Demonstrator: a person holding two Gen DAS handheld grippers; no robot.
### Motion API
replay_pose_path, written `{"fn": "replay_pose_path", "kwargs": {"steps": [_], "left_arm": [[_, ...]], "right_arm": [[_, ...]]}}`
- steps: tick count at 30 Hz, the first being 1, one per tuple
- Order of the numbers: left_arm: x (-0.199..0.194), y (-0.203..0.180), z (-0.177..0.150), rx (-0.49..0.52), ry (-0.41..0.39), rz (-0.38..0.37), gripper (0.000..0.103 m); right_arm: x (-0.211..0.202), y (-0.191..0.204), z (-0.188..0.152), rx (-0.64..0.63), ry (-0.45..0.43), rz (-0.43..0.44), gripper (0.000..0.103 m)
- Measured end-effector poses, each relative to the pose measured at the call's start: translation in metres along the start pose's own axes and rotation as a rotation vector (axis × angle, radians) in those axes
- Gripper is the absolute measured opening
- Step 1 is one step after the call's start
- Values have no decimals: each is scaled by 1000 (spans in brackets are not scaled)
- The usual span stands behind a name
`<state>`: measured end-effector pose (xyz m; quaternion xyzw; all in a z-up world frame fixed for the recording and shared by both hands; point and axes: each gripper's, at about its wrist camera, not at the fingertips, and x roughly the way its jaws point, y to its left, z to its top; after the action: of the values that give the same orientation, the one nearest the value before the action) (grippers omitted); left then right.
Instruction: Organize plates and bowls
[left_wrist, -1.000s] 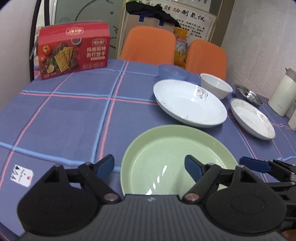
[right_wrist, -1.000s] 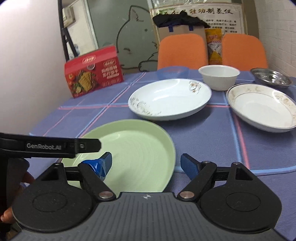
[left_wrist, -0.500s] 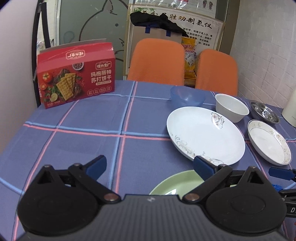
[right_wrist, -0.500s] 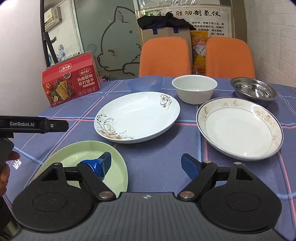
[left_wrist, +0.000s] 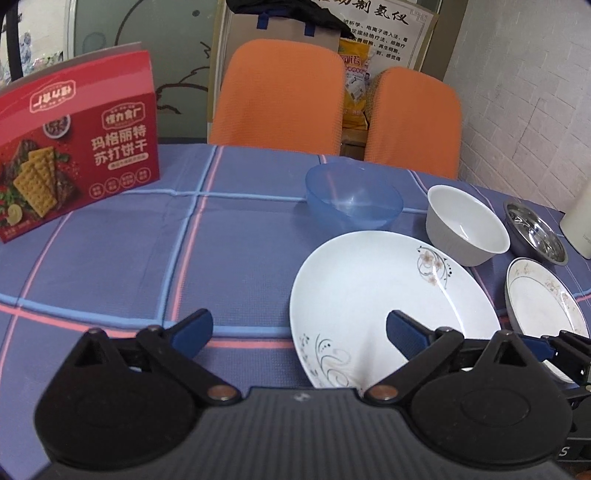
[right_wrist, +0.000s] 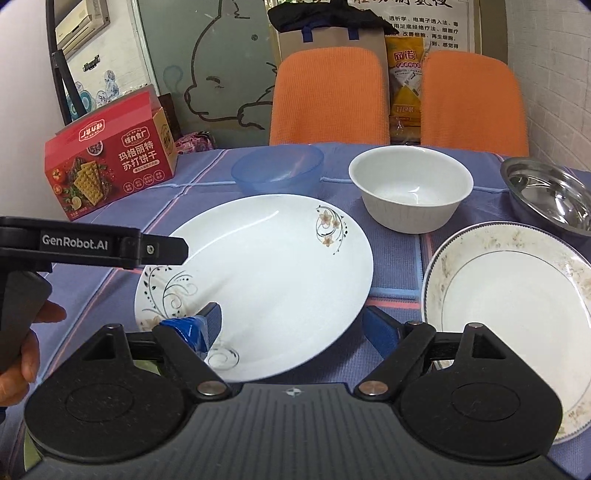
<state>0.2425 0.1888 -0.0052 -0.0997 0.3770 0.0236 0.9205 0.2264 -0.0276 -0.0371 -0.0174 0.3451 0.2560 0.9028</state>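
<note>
A large white plate with flower prints (left_wrist: 369, 295) (right_wrist: 266, 273) lies on the blue checked tablecloth. My left gripper (left_wrist: 297, 330) hovers open over its near left rim, holding nothing. The right gripper (right_wrist: 295, 326) is open and empty too, low over the plate's near edge. Beyond the plate stand a clear blue bowl (left_wrist: 352, 199) (right_wrist: 277, 171), a white bowl (left_wrist: 465, 225) (right_wrist: 410, 188) and a steel bowl (left_wrist: 535, 232) (right_wrist: 550, 195). A smaller rimmed plate (left_wrist: 543, 302) (right_wrist: 513, 295) lies to the right. The gripper bodies hide the green plate.
A red cracker box (left_wrist: 74, 158) (right_wrist: 110, 155) stands at the table's back left. Two orange chairs (left_wrist: 280, 99) are behind the table. A pale jug (left_wrist: 580, 221) is at the far right. A hand (right_wrist: 22, 354) holds the left gripper's handle.
Both grippers have moved forward from over the green plate to the white flowered plate. The green plate has slid out of view beneath them. Both stay open.
</note>
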Motion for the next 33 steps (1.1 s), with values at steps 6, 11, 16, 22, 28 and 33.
{"fn": "replay_pose_path", "kwargs": {"steps": [6,11,16,22,28,33], "left_arm": [[22,-1,5,-9,27,-13,99],[33,-1,3,-16,41,-19,98],[39,-10,-2,40,30,25,98],[41,-14,-4,62,13,67,93],[42,-16,-4,57,9,76,92],[42,-20,-3,74,17,57,88]], "right_arm": [[23,0,9,-8,29,-22,71],[30,3,5,-58,18,-49,73],[31,4,4,-59,-14,-49,75],[32,6,1,-65,-50,-62,77],[32,7,-2,-83,-81,-57,78],[34,8,-1,-77,-73,-59,78]]}}
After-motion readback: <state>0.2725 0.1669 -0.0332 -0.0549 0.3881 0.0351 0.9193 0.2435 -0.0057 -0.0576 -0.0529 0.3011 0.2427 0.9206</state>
